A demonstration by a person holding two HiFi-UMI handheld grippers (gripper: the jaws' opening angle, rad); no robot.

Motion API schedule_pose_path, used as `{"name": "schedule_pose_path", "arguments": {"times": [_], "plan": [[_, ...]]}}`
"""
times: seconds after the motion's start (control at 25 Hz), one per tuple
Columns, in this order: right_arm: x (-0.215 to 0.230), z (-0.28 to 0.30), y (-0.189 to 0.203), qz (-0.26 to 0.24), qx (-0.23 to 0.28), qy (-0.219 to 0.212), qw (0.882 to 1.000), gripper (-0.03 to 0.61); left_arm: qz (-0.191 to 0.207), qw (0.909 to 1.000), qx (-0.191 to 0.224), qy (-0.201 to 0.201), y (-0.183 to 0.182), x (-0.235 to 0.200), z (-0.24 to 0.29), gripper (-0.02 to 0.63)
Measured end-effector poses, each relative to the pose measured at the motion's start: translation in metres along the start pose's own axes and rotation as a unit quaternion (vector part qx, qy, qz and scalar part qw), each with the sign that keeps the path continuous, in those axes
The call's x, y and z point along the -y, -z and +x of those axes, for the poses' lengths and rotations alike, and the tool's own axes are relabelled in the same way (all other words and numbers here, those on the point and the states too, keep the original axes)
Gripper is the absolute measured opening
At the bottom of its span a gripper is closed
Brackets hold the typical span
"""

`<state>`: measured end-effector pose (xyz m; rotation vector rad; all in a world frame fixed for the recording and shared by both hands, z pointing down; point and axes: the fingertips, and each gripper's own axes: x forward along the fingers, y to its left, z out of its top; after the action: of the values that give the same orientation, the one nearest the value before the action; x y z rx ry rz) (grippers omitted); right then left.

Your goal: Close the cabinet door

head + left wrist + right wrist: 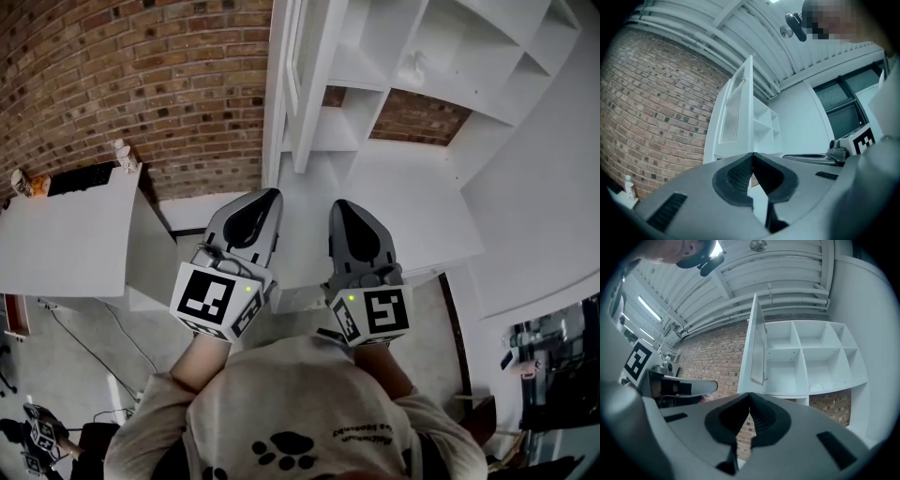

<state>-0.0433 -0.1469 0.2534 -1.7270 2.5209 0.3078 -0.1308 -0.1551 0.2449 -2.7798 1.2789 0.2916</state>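
Note:
A white cabinet (450,56) of open shelf compartments hangs on the brick wall. Its white louvred door (300,75) stands open, swung out edge-on toward me at the cabinet's left side. The door (736,112) shows up ahead in the left gripper view, and in the right gripper view the door (757,348) juts out beside the shelves (811,357). My left gripper (272,194) and right gripper (339,203) are side by side below the door, well short of it. In each the jaws meet with nothing between them: left gripper (753,154), right gripper (749,394).
A white ledge (412,206) runs under the cabinet, just ahead of the grippers. A white table (66,234) with small items on its far edge stands at the left against the brick wall (169,84). Cables lie on the floor (84,347) at lower left.

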Motion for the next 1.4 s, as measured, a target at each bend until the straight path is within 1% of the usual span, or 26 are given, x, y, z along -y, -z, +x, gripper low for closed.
{"name": "schedule_pose_path", "arguments": {"times": [0.28,0.4,0.52,0.72,1.08,1.4], "plan": [[0.007,0.02,-0.03,-0.033,0.025,-0.026,0.999,0.011,0.026,0.9992,0.012,0.027,-0.026,0.004,0.018,0.011],[0.008,0.029,-0.044,-0.04,0.035,-0.04,0.998,0.011,0.035,0.9988,0.02,0.028,-0.037,0.001,0.024,0.011],[0.01,0.036,-0.06,-0.034,0.046,-0.052,0.997,0.011,0.047,0.9982,0.027,0.027,-0.05,-0.002,0.027,0.011],[0.012,0.046,-0.092,-0.04,0.065,-0.064,0.995,0.011,0.067,0.9964,0.043,0.026,-0.075,-0.005,0.032,0.011],[0.017,0.06,-0.134,-0.054,0.082,-0.079,0.992,0.011,0.085,0.993,0.07,0.042,-0.113,-0.005,0.043,0.011],[0.015,0.068,-0.163,-0.07,0.098,-0.083,0.989,0.011,0.103,0.991,0.065,0.057,-0.136,-0.004,0.055,0.011]]}}
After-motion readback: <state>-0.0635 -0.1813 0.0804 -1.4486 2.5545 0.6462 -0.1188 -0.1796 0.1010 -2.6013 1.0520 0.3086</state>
